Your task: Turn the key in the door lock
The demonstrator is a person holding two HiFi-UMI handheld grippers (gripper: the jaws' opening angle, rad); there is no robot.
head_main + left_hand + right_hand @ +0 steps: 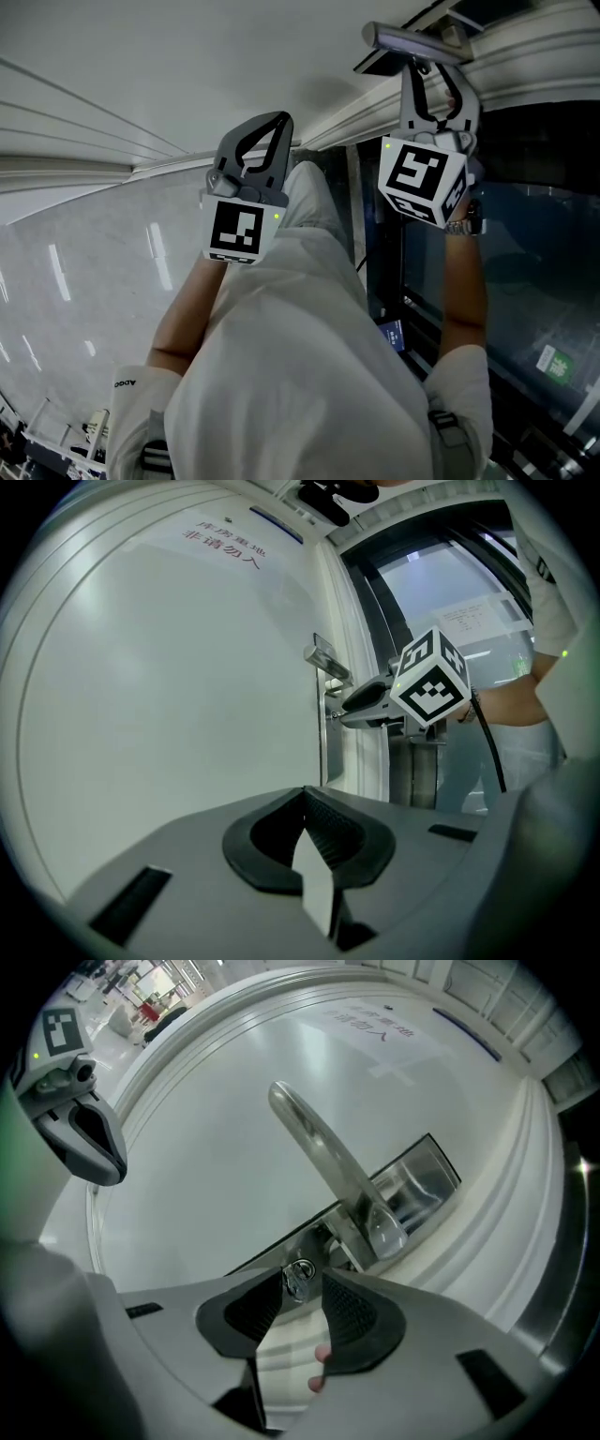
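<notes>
The white door (187, 686) carries a silver lever handle (323, 1162) on a metal plate (417, 1180). Just below the handle a small silver key (298, 1281) sticks out of the lock. In the right gripper view my right gripper (302, 1279) has its two dark pads close on either side of the key head. The left gripper view shows that right gripper (339, 712) with its tips at the door's edge under the handle (326, 660). My left gripper (302, 794) is shut on nothing and hangs in the air, apart from the door (84, 262), left of the right gripper (429, 66).
A dark-framed glass panel (525, 272) stands to the right of the door. A white moulded frame (511, 1194) borders the door next to the lock. Red lettering (223, 550) is printed high on the door. The person's white garment (300, 375) fills the lower head view.
</notes>
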